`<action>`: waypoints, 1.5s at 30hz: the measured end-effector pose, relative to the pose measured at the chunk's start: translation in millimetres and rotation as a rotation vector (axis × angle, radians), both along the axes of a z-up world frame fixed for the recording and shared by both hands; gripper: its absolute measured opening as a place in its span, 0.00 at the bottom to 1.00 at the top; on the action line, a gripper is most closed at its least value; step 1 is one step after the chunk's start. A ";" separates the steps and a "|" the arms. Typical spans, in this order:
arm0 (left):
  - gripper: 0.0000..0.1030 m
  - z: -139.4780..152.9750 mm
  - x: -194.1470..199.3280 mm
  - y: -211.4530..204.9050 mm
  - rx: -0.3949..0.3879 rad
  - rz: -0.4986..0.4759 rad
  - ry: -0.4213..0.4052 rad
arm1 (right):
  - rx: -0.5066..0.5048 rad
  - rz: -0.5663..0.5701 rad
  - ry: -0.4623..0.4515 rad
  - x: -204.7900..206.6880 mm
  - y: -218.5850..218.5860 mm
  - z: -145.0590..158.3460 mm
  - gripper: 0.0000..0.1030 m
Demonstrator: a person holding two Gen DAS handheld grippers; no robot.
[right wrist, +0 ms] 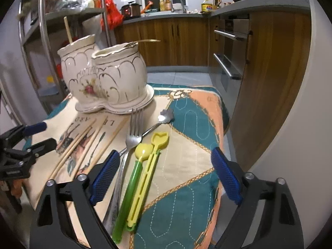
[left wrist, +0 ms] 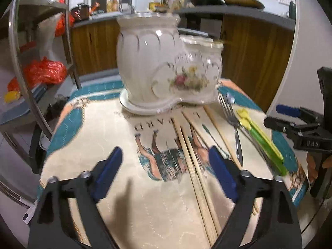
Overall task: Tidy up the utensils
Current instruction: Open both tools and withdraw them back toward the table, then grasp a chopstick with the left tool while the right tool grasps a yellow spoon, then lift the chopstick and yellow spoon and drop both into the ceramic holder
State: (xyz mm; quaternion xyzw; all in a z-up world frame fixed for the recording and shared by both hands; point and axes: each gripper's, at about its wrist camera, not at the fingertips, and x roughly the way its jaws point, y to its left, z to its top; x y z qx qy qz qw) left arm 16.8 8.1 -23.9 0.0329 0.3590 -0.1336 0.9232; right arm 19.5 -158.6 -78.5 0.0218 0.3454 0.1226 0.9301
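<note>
On the table's printed cloth (right wrist: 186,124), four chopsticks (left wrist: 195,161) lie side by side with their long axes running from the near edge toward the holder (right wrist: 103,76), a two-cup ceramic one standing by the far edge with a stick in its taller cup and a spoon handle in the lower. Toward the right edge, a fork (right wrist: 132,132) points its tines at the holder, and a flower spoon (right wrist: 166,115), green spoon (right wrist: 132,176) and yellow spade (right wrist: 145,176) lie roughly parallel. The left gripper (left wrist: 166,170) hangs open over the chopsticks and the right gripper (right wrist: 166,174) open over the plastic pair, neither gripping anything.
</note>
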 end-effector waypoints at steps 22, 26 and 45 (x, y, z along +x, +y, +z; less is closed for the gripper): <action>0.23 -14.4 7.0 -23.7 0.108 -0.091 0.115 | -0.096 0.075 0.118 16.2 15.7 -14.5 0.29; 0.23 -13.3 20.3 -19.4 0.063 -0.076 0.161 | -0.087 0.080 0.127 26.0 15.6 -14.7 0.29; 0.05 9.6 1.3 -4.4 0.062 -0.116 0.033 | 0.073 0.101 -0.034 11.2 -3.0 14.2 0.10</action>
